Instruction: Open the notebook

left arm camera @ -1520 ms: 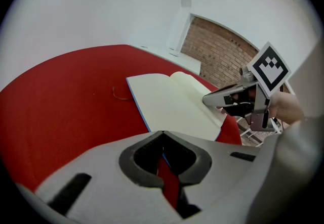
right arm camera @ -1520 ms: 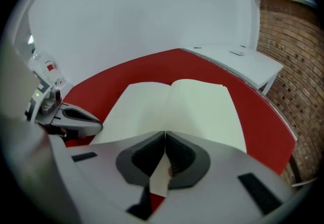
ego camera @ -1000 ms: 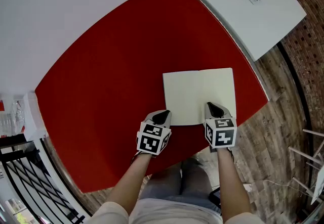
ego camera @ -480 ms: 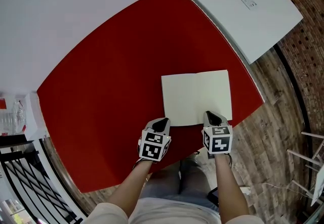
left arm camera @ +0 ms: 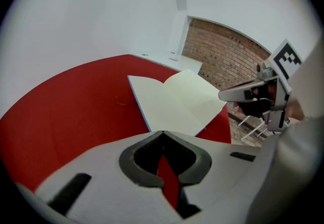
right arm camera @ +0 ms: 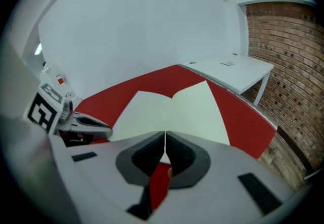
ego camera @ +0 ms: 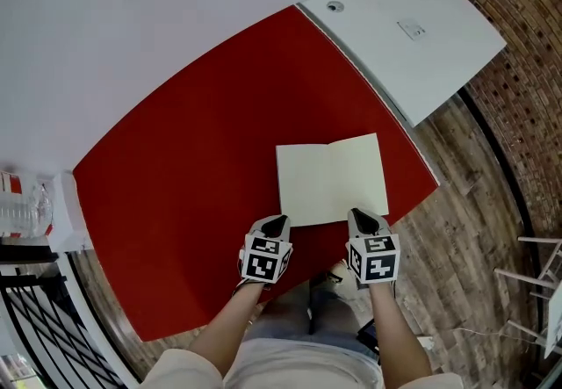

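Notebook (ego camera: 331, 181): lying open on red table (ego camera: 193, 159), just beyond both fingertips.
Left gripper (ego camera: 276, 224): fingers pressed together, empty.
Right gripper (ego camera: 363, 219): fingers pressed together, empty.

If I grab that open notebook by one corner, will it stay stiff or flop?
Probably flop: the notebook looks thin and lies open flat, so the free half would likely fold at the spine. It seems light; pushed, it should slide, not tip, on the smooth red table.

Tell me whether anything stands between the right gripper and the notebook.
Nothing visible does. The right gripper, jaws together and empty, is by the near edge of the open notebook; only the red table shows around them.
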`<state>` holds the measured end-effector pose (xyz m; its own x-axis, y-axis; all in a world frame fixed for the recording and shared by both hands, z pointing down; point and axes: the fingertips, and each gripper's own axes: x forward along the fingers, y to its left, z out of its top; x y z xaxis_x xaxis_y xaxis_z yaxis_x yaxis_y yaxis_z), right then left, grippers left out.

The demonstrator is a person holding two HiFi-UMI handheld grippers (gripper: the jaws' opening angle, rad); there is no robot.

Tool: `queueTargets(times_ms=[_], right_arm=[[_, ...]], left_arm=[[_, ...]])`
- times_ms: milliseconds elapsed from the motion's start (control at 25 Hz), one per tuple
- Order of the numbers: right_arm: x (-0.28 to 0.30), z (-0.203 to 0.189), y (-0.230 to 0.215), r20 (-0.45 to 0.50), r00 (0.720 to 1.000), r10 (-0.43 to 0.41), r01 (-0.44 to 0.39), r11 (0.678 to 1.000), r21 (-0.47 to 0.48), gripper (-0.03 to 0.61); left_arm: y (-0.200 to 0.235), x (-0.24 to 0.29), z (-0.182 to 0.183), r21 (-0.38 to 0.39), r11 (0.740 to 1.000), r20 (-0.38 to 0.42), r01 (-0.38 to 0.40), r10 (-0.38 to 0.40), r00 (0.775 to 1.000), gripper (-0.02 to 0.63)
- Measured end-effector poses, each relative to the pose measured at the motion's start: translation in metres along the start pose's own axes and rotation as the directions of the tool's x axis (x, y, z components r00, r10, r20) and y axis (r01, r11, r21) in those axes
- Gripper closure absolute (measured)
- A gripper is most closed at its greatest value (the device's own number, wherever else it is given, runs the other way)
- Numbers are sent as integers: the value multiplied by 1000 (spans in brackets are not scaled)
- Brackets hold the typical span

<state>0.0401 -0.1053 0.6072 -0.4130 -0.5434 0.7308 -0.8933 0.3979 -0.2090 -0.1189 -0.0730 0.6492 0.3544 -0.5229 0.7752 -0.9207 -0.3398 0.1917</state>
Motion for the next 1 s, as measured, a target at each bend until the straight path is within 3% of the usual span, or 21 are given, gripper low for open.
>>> queueTargets(times_ms=[240, 360, 560, 760, 880, 1000], right_arm=[[-76, 26, 8, 162, 986, 45, -54, 997, 52, 568], [-121, 31, 1, 248, 969, 18, -36, 997, 69, 568], [-203, 43, -25, 336, 937, -95, 82, 995, 53, 568], [-291, 79, -52, 443, 863, -242, 287, 957, -37, 568], [-308, 81, -46, 482, 844, -235, 263, 965, 10, 568], [-277, 60, -26, 455, 868, -198, 198, 979, 47, 568]], left_arm=[[4, 2, -2, 20, 999, 30, -33, 32, 999, 607], [7, 2, -8, 8, 999, 39, -48, 48, 998, 607], [6, -5, -8, -14, 998, 52, -64, 65, 997, 607], [0, -11, 0, -27, 997, 60, -71, 72, 996, 607], [-9, -23, 9, -5, 997, 91, -79, 79, 993, 607], [-18, -37, 14, -2, 997, 125, -80, 80, 989, 607]])
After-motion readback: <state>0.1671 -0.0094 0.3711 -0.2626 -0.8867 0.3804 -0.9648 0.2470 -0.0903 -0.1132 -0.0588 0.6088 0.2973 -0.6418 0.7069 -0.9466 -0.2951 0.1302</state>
